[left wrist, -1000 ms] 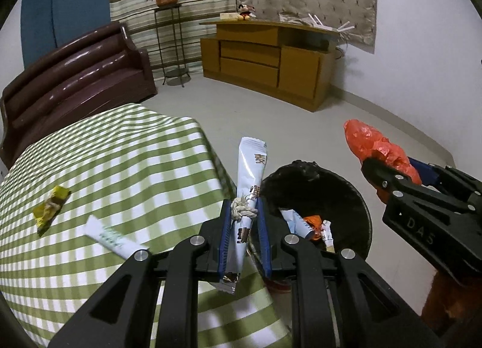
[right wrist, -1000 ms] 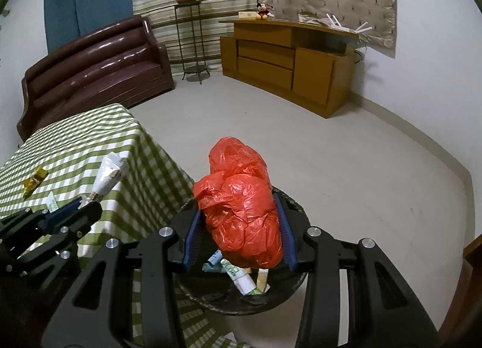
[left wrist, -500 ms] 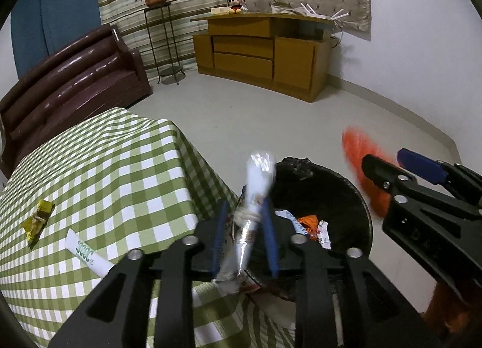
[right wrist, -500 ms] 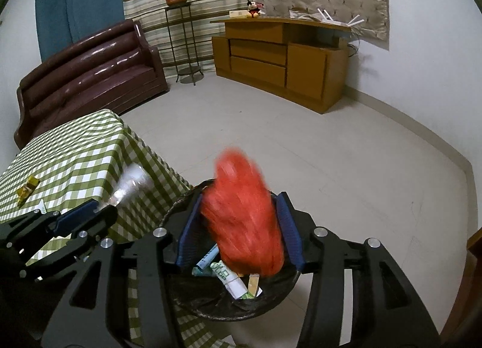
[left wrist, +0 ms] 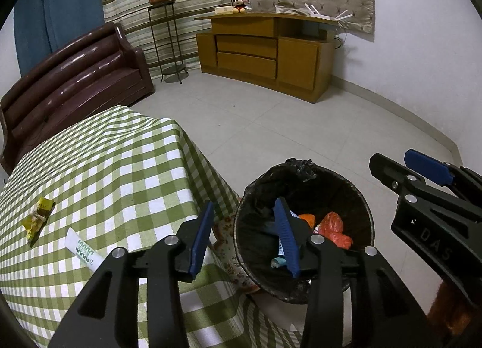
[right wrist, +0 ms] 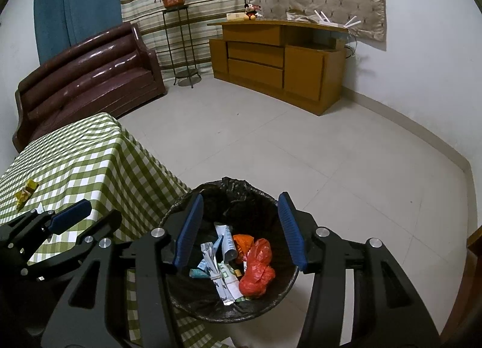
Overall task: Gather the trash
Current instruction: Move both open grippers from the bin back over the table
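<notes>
Claws, left claw and right claw, gape apart above the bin; red bag lies below the right one.

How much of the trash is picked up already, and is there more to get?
Partly done. The red plastic bag and some wrappers lie inside the bin. Nothing is in hand: the left gripper and right gripper are both open and empty. Left on the table: the yellow wrapper and the white packet.
</notes>
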Demonstrator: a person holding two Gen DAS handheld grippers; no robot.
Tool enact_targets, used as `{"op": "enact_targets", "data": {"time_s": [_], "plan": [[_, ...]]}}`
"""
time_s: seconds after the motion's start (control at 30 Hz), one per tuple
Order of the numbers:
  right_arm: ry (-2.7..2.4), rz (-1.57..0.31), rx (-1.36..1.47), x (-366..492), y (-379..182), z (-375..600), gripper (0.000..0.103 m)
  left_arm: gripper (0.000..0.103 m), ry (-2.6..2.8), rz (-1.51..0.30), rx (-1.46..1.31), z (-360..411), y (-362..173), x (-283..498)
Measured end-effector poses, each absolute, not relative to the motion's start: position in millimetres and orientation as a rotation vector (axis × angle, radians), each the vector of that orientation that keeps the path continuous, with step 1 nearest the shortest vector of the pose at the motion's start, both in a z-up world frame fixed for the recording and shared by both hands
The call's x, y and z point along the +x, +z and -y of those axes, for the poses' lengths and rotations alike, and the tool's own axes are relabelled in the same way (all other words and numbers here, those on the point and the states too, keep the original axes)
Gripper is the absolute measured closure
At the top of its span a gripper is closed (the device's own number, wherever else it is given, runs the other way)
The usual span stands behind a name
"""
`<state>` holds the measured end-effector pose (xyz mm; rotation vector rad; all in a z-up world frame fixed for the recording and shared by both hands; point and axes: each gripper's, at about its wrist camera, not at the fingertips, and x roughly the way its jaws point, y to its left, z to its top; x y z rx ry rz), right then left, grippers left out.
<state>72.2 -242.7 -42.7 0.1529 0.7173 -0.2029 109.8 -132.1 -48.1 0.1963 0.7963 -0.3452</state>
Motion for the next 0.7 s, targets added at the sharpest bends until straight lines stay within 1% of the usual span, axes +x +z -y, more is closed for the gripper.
{"op": "enact_targets", "data": {"time_s": [0.33,0.6,0.7], "plan": [[-0.196,-0.713,0.147,70,-38,239,0.052,0.06,-0.335,-0.787,0.185,122,-41,108],[-0.167,-0.712,0.123,70,-33,222,0.052,0.06,-0.297,-0.774,0.161,97,-32,103],[-0.144,-0.713,0.109,72,-31,210,0.052,0.056,-0.273,-0.77,0.154,82,-29,101]]}}
